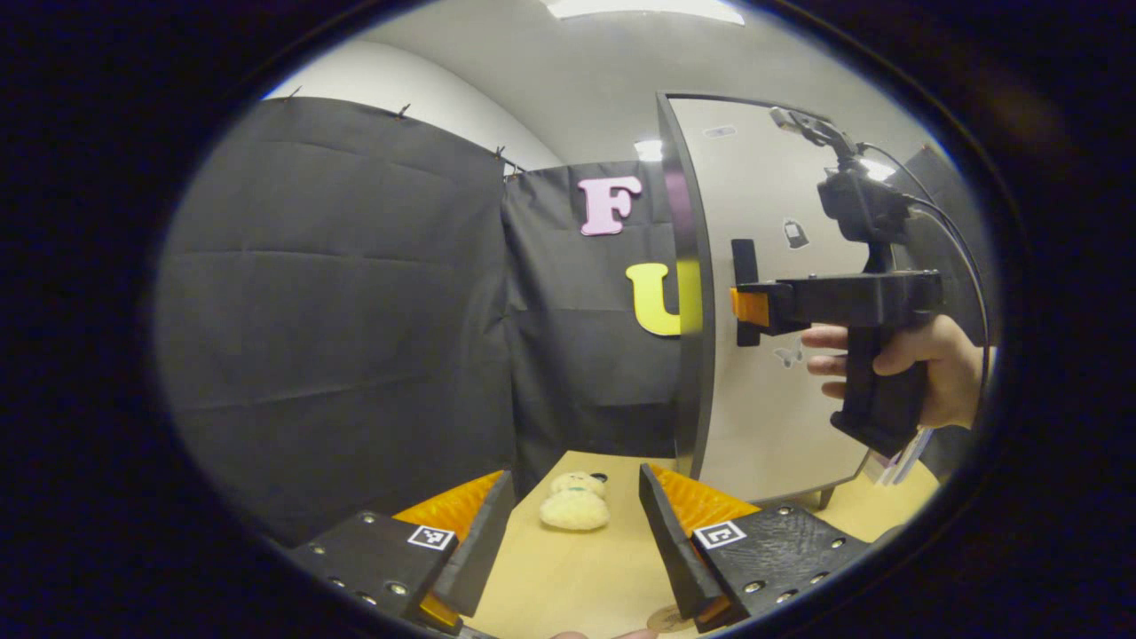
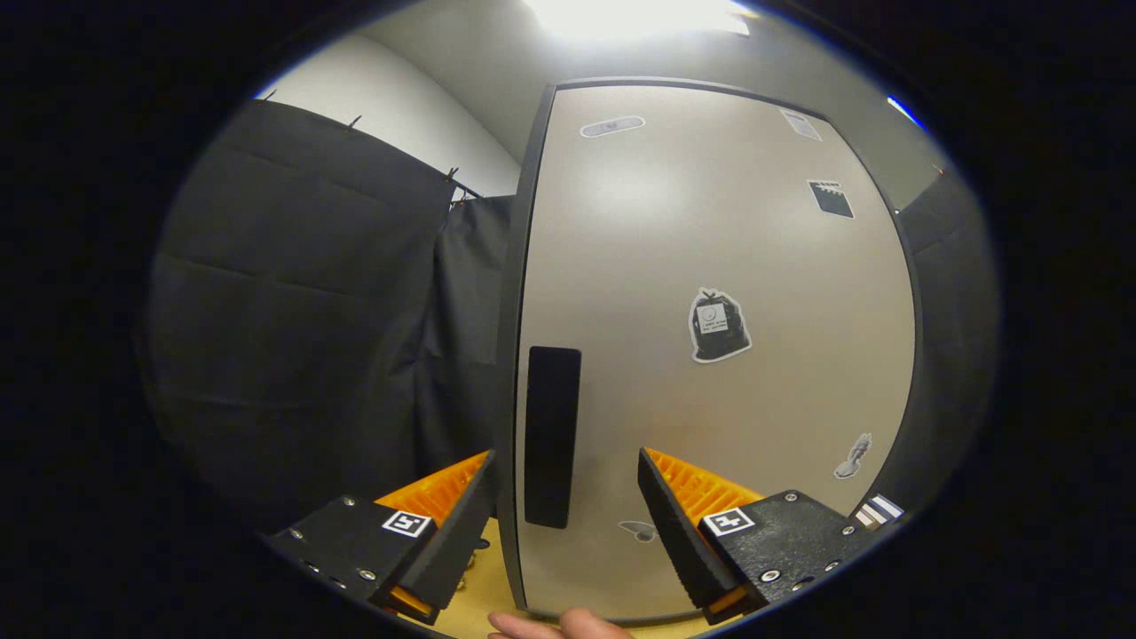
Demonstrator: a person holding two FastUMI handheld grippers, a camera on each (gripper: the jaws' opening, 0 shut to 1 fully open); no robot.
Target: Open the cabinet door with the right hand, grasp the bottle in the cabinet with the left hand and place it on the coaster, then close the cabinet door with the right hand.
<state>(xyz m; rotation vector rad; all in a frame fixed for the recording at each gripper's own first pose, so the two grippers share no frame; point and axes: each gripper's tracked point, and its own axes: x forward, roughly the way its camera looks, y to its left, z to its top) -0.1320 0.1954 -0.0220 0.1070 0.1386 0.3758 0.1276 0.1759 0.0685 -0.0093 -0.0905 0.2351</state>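
At the front of the booth stands the cabinet, and its door [image 2: 710, 355] is closed, a pale flat panel with a dark rim, a few small stickers and a dark upright handle [image 2: 552, 435] near its left edge. In the right gripper view the right tool [image 2: 565, 497] is spread wide, one finger on each side of that handle and of the door's left edge, neither finger touching the handle as far as can be seen. In the left gripper view the same right tool [image 1: 744, 306] appears from the side, held level by a hand [image 1: 923, 368] wrapped around its grip, its tip right at the door handle [image 1: 745, 293]; whether it presses on the handle cannot be told from here. The left tool [image 1: 577, 524] hangs low over the wooden table [image 1: 577, 577] with its fingers spread apart and nothing between them. On the table ahead of it, near the foot of the door, lies a small cream plush toy [image 1: 575, 502]. A round coaster [image 1: 667, 619] peeks out at the bottom edge, just beside the left tool's right-hand finger. The bottle is hidden behind the closed door.
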